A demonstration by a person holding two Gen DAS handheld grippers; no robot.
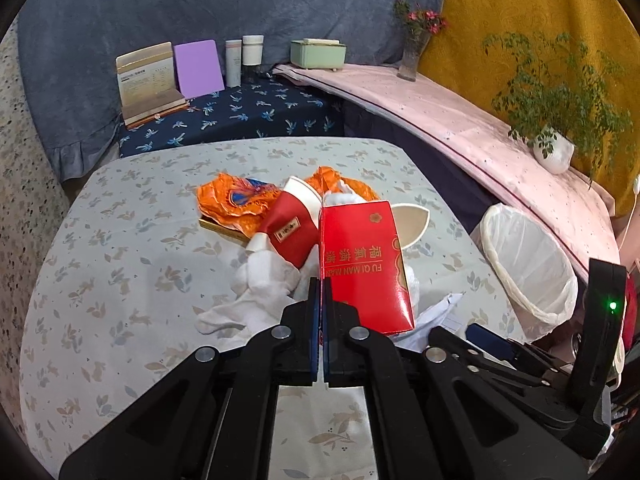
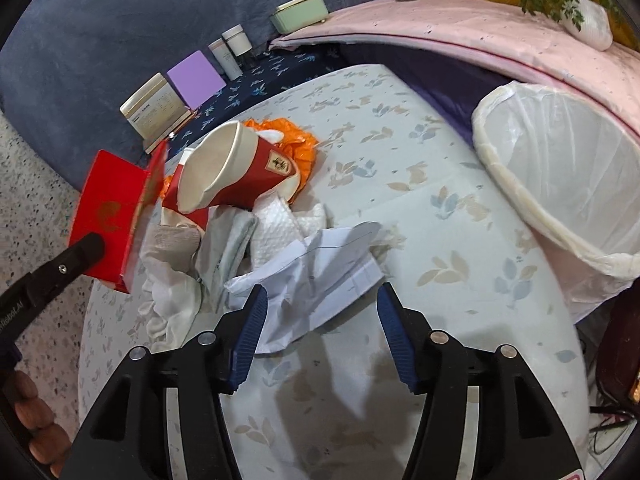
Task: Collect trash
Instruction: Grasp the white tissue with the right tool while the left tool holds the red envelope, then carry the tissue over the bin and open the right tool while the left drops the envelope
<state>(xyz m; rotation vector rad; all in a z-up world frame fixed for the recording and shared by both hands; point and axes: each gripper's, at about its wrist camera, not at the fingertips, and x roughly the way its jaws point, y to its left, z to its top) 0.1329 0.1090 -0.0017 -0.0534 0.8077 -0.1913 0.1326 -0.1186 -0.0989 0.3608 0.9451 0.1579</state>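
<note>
My left gripper (image 1: pixel 321 292) is shut on a red cardboard box (image 1: pixel 364 264) and holds it above the table; the box shows at the left of the right wrist view (image 2: pixel 110 204). Below it lies a trash pile: a red and white paper cup (image 1: pixel 290 224) (image 2: pixel 236 170), orange wrapper (image 1: pixel 236 198), white tissues (image 1: pixel 256 288) and crumpled white paper (image 2: pixel 320 276). My right gripper (image 2: pixel 322 316) is open and empty, just above the crumpled paper. A white-lined trash bin (image 2: pixel 560 184) (image 1: pixel 528 264) stands at the table's right edge.
The round table (image 2: pixel 440 272) has a leaf-print cloth. Behind it, a dark blue bench holds a booklet (image 1: pixel 148 80), purple card (image 1: pixel 198 68) and two bottles (image 1: pixel 244 58). A pink ledge carries a green box (image 1: pixel 318 54), vase (image 1: pixel 412 52) and potted plant (image 1: pixel 552 120).
</note>
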